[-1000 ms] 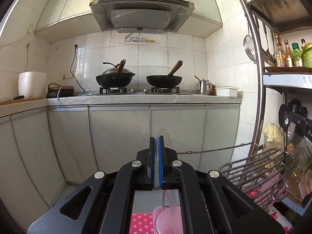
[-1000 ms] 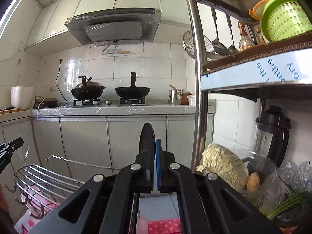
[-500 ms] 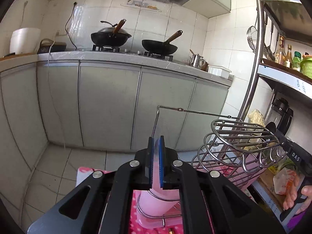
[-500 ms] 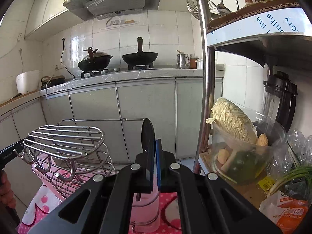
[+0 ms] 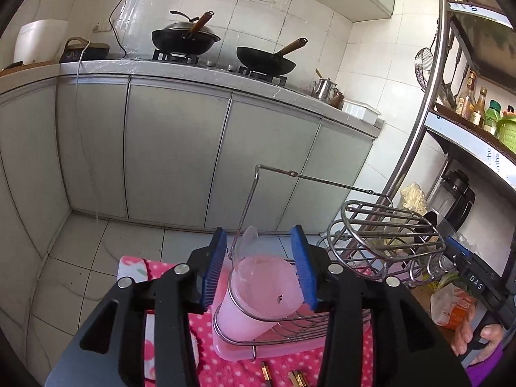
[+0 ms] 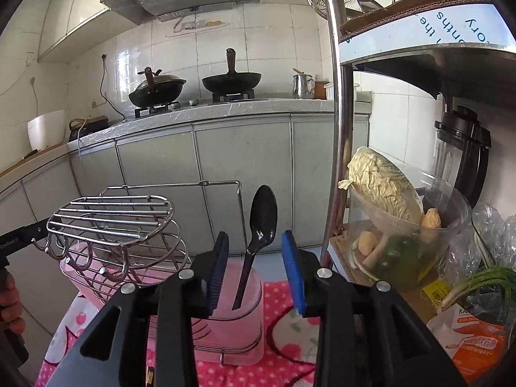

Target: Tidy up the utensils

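Two claws are hanging wide open over the pink cup [image 6: 237, 303] — my left gripper [image 5: 259, 269] and right gripper [image 6: 254, 269] are gripping nothing. I am judging both spoons released so they stand upright in the wire rack [image 6: 113, 225]: the black spoon [image 6: 259, 235] is leaning handle-down inside the cup, and a clear spoon [image 5: 245, 251] is sitting there too.

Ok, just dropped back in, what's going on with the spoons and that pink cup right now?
Both grippers are open over the pink utensil cup in the wire dish rack. The right gripper has its jaws spread either side of a black spoon that stands bowl-up in the cup. The left gripper likewise straddles a clear plastic spoon in the same cup. Neither spoon is gripped.
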Motion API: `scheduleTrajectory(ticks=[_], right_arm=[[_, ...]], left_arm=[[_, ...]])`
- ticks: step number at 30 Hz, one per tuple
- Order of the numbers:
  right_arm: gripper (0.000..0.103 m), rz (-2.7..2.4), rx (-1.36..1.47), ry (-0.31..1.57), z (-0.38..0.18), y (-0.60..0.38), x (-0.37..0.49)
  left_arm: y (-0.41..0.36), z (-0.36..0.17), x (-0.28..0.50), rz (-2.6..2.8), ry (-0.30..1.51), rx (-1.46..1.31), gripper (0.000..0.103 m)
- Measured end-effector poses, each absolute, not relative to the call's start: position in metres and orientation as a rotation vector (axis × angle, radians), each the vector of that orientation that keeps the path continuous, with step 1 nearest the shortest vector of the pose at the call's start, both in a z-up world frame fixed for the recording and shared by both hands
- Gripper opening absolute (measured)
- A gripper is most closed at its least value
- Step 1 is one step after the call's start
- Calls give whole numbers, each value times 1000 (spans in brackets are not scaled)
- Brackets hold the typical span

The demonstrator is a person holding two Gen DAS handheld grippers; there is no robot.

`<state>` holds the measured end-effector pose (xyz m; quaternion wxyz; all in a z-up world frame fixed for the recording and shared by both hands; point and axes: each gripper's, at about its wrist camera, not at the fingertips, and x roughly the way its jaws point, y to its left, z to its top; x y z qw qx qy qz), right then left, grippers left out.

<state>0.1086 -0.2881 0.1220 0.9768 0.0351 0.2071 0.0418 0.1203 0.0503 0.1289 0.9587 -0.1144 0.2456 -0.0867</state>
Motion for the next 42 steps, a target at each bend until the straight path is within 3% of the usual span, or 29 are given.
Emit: scheduleTrajectory(ticks=[14,21,30,34,42], right_arm=[[34,165,135,536,105,-286,50],[34,224,211,735,58,-278,42],[30,274,349,998,4,-278,51],[30,286,420,1050,-7,-285,59],[29,306,477,1165,-30,-281,79]], left_arm=[[33,137,52,-237,529,-201,43],[29,93,38,-247,688,-234,43],[22,15,61,-225,1017,-300,43],[10,-6,78,-235,1108,-301,32],[-10,-25,111,-195,1194,-232,31]])
